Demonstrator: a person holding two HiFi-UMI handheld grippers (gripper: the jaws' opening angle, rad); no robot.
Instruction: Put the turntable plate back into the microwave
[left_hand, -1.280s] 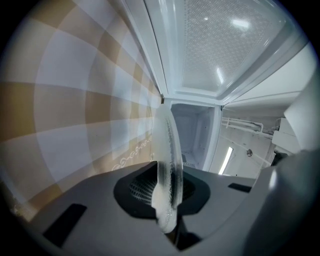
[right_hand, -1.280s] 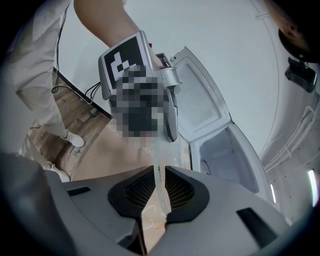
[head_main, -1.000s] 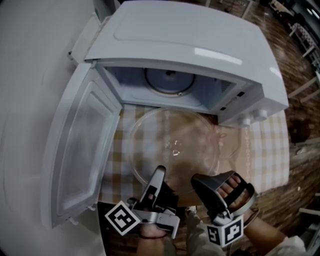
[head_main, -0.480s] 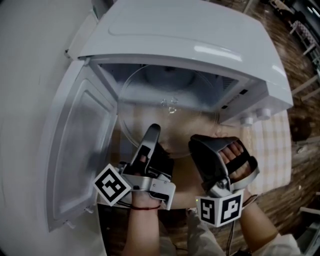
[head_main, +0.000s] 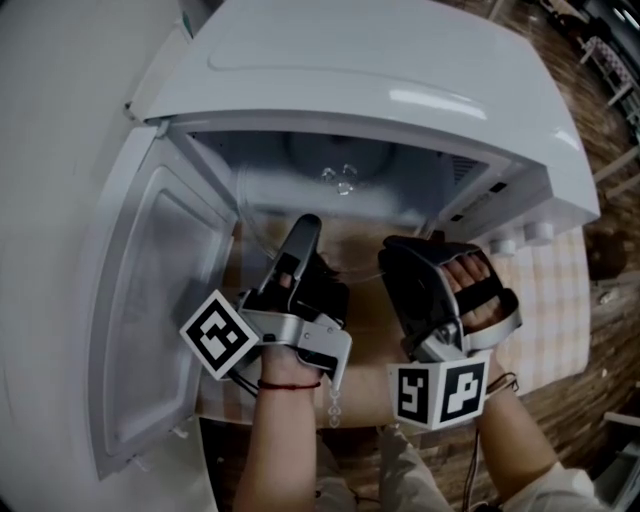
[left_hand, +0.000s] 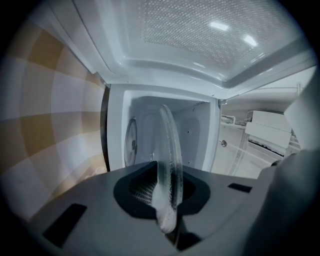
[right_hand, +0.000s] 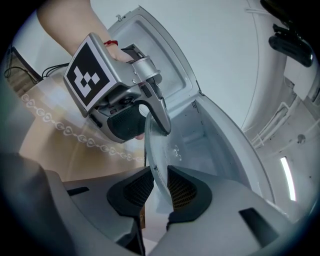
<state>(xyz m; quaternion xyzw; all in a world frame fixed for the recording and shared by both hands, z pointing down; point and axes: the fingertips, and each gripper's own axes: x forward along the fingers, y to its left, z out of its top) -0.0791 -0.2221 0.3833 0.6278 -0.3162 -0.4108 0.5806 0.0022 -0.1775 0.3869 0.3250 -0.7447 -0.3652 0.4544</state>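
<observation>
The clear glass turntable plate (head_main: 340, 185) hangs level, its far half inside the open white microwave (head_main: 380, 70). My left gripper (head_main: 305, 235) is shut on the plate's near rim, which runs edge-on between its pads in the left gripper view (left_hand: 170, 145). My right gripper (head_main: 400, 255) holds the same rim further right. Its jaws have just been opening a little, but the rim (right_hand: 155, 165) still sits between the pads and touches both. The left gripper (right_hand: 162, 127) shows in the right gripper view, clamped on the plate's edge.
The microwave door (head_main: 150, 300) stands swung open at the left. A round hub (left_hand: 131, 142) lies on the cavity floor. The knobs (head_main: 520, 238) sit on the panel right of the opening. A checked cloth (head_main: 540, 290) covers the table.
Both grippers have carried the plate away from the table in front of the microwave and up into the cavity mouth. The hands now sit close to the opening.
</observation>
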